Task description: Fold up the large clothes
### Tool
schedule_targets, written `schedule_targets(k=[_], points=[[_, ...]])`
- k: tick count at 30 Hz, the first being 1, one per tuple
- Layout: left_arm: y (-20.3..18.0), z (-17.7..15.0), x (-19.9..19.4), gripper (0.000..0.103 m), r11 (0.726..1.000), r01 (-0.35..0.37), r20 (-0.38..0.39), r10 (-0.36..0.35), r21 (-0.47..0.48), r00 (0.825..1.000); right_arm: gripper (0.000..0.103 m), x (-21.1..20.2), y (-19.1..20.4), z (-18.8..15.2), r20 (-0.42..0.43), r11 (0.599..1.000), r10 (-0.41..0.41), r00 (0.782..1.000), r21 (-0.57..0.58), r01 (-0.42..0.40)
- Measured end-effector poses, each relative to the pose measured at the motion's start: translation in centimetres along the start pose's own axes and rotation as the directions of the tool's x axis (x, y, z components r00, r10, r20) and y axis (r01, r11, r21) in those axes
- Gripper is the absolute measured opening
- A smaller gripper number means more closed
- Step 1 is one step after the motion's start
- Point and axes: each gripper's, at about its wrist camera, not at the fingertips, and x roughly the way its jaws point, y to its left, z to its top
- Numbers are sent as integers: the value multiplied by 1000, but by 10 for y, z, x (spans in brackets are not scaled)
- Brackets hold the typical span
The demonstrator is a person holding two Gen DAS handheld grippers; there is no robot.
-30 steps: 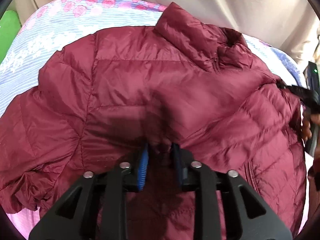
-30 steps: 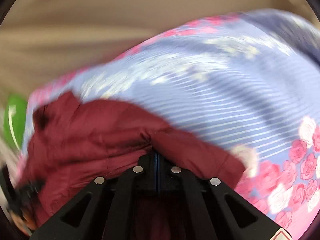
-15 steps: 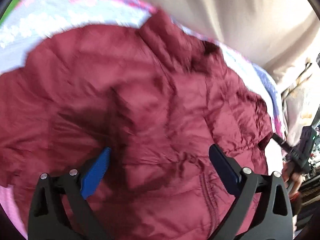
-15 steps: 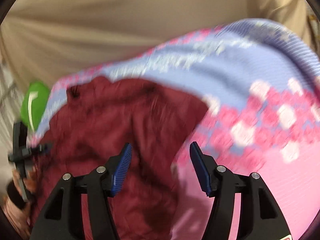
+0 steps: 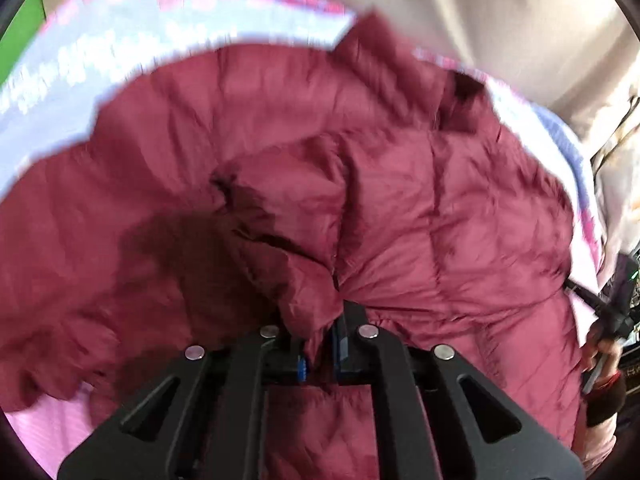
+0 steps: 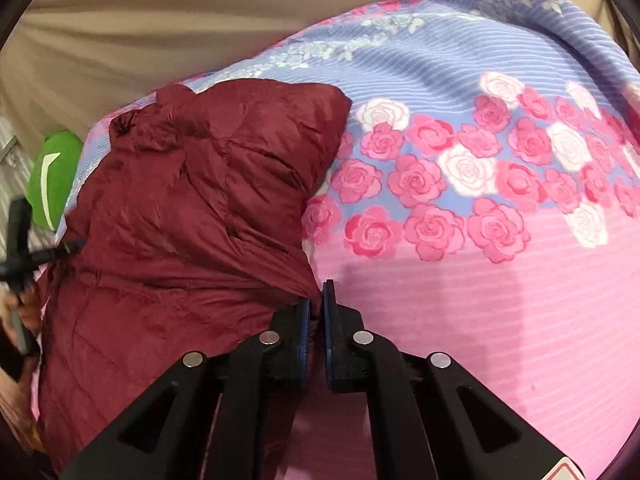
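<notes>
text: none legible | labels: none | brands: none | numbers: none | signs: none

Bedroom, rose-print bedsheet [image 6: 460,184], beige curtain [image 6: 160,20]

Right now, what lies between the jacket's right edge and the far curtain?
In the right wrist view, only bare floral bedsheet lies between the maroon jacket and the beige curtain.

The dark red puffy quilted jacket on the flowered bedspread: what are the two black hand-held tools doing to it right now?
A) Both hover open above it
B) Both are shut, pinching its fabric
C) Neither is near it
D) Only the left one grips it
B: the left tool is shut on a bunched fold of the dark red puffy quilted jacket, and the right tool is shut on its edge beside the flowered bedspread.
</notes>
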Motion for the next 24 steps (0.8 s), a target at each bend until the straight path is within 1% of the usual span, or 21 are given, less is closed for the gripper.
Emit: schedule_targets(k=[2, 3, 4, 5, 6, 7, 8, 9, 11, 12, 13, 14, 15, 16, 17, 19, 20, 21, 22, 23, 24], points=[[-8, -2, 1, 7, 999, -27, 27, 26, 19, 999, 7, -22, 9, 4, 55, 1000, -15, 998, 2, 15], [-10, -2, 2, 7, 1000, -22, 28, 22, 18, 999, 8, -34, 13, 6, 89, 1000, -17, 996, 7, 16], [-11, -3, 3, 7, 1000, -21, 28, 21, 18, 999, 12, -49, 19, 10, 139, 1000, -12, 990, 12, 11], [-13, -3, 6, 7, 999, -26, 30, 26, 23, 999, 15, -59, 24, 13, 168, 1000, 5, 986, 12, -8], [-13, -3, 5, 8, 999, -32, 31, 31, 28, 999, 15, -64, 31, 19, 183, 999, 36, 983, 10, -38], [-15, -3, 7, 8, 999, -36, 33, 35, 31, 999, 15, -62, 37, 24, 173, 998, 67, 983, 3, -69], [-17, -2, 8, 8, 999, -39, 36, 38, 30, 999, 15, -53, 48, 30, 137, 993, 120, 983, -18, -118], [-20, -1, 9, 8, 999, -36, 38, 35, 26, 999, 14, -38, 57, 32, 97, 991, 133, 986, -48, -129], [-14, -2, 6, 10, 1000, -18, 39, 17, 7, 999, 11, -3, 63, 30, 6, 995, 43, 999, -85, -42], [0, -9, -4, 12, 1000, 2, 38, -2, -4, 999, 2, 15, 59, 28, -36, 996, -5, 999, -89, 1], [4, -11, -8, 16, 999, 33, 32, -33, -21, 999, 1, 25, 52, 24, -58, 997, -16, 998, -77, 12], [13, -15, -17, 18, 999, 42, 34, -41, -33, 999, 1, 23, 50, 23, -48, 999, -4, 999, -54, 1], [18, -19, -29, 21, 998, 47, 55, -44, -47, 998, 2, 16, 48, 23, -45, 1000, -4, 999, -20, 3], [23, -21, -39, 31, 998, 42, 76, -37, -54, 996, 5, 9, 49, 21, -37, 1000, -11, 999, -6, 10], [31, -26, -56, 39, 997, 31, 115, -22, -73, 993, 7, -4, 53, 19, -15, 1000, -25, 1000, -11, 25], [52, -39, -90, 83, 989, 17, 195, 12, -147, 981, 14, -28, 68, 13, 40, 995, -79, 996, -56, 82], [64, -46, -105, 91, 981, 4, 232, 43, -195, 972, 16, -42, 80, 5, 64, 991, -101, 993, -84, 107], [80, -55, -123, 94, 967, -16, 273, 88, -255, 958, 19, -53, 89, -1, 76, 990, -91, 993, -98, 98], [94, -61, -136, 94, 954, -33, 294, 125, -299, 948, 24, -59, 93, -4, 83, 992, -71, 994, -101, 79], [117, -71, -153, 94, 928, -65, 304, 186, -367, 934, 26, -68, 102, -13, 92, 993, -43, 995, -103, 53], [139, -80, -165, 95, 899, -82, 304, 230, -430, 924, 29, -76, 112, -22, 100, 993, -15, 995, -112, 26]])
